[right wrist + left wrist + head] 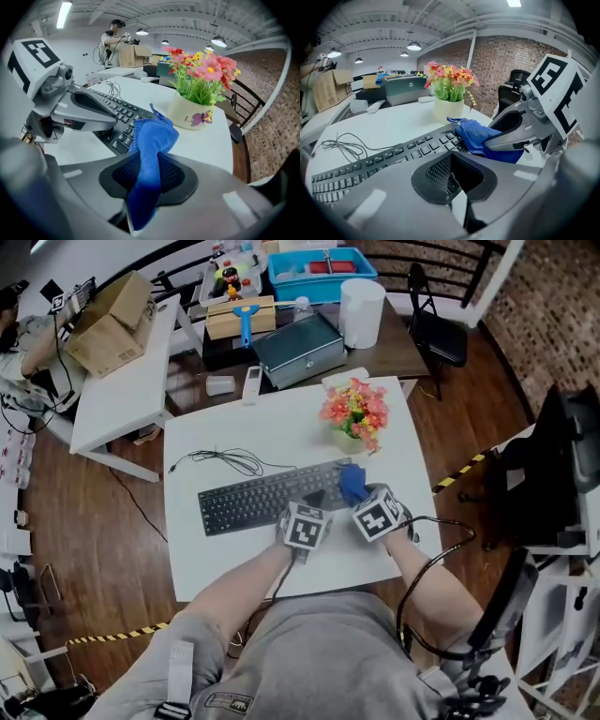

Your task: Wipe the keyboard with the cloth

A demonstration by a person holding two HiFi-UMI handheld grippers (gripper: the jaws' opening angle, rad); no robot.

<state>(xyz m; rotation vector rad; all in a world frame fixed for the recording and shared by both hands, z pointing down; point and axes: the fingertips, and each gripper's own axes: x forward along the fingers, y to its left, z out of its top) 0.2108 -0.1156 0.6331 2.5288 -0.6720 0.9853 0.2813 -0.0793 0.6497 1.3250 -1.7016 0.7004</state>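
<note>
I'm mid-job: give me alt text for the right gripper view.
The right gripper clamps a blue cloth between its jaws, the cloth's free end bunched over the near end of a black keyboard on a white table. The left gripper sits over the keys at left; a pot of flowers stands beyond.

White square table [202, 442] stands on a wooden floor [112, 540]. A black keyboard [253, 501] lies across its middle, running left to right, slightly skewed. A thin black cable [225, 460] lies in loose loops just beyond the keyboard's left half. A pale pot of pink, red and yellow flowers [354, 418] stands upright at far right, near the keyboard's right end but apart from it.
</note>
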